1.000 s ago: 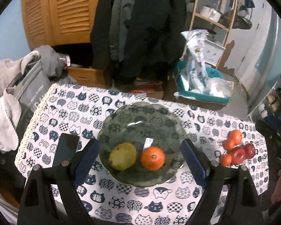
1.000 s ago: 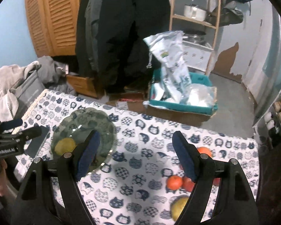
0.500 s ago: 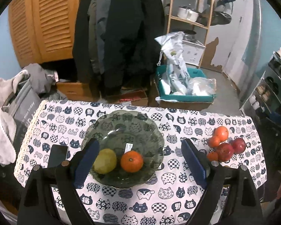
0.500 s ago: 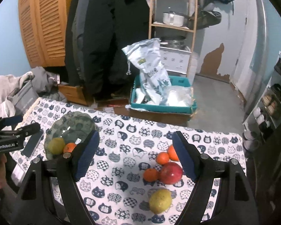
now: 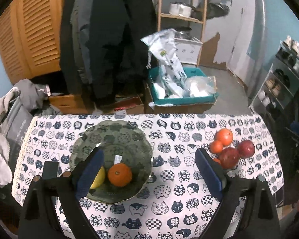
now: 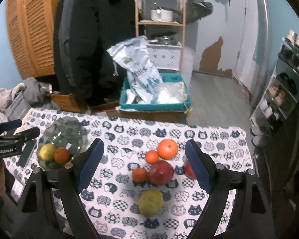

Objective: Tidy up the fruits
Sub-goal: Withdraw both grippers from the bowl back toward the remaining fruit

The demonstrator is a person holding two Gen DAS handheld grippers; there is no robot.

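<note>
- L gripper (image 5: 149, 171): jaws opening, wide apart, nothing held. I see it above the glass plate (image 5: 85, 139), which carries one orange (image 5: 119, 174) and a yellow fruit (image 5: 98, 176).
- R gripper (image 6: 144, 166): jaws opening, empty. Below it, a loose pile on the tablecloth (image 6: 209, 139): big orange (image 6: 167, 148), two small oranges, red apple (image 6: 161, 172), pear (image 6: 150, 202).
- Task status, my est.: two on plate, rest well apart from it, not yet moved.
- Risk: pile items touch; closing on the apple could knock neighbours, round fruit rolls toward table edge.
- Risk: off-centre pinch = slip.
- Risk: hard drop on glass plate may chip it or bump the fruit already there.
</note>
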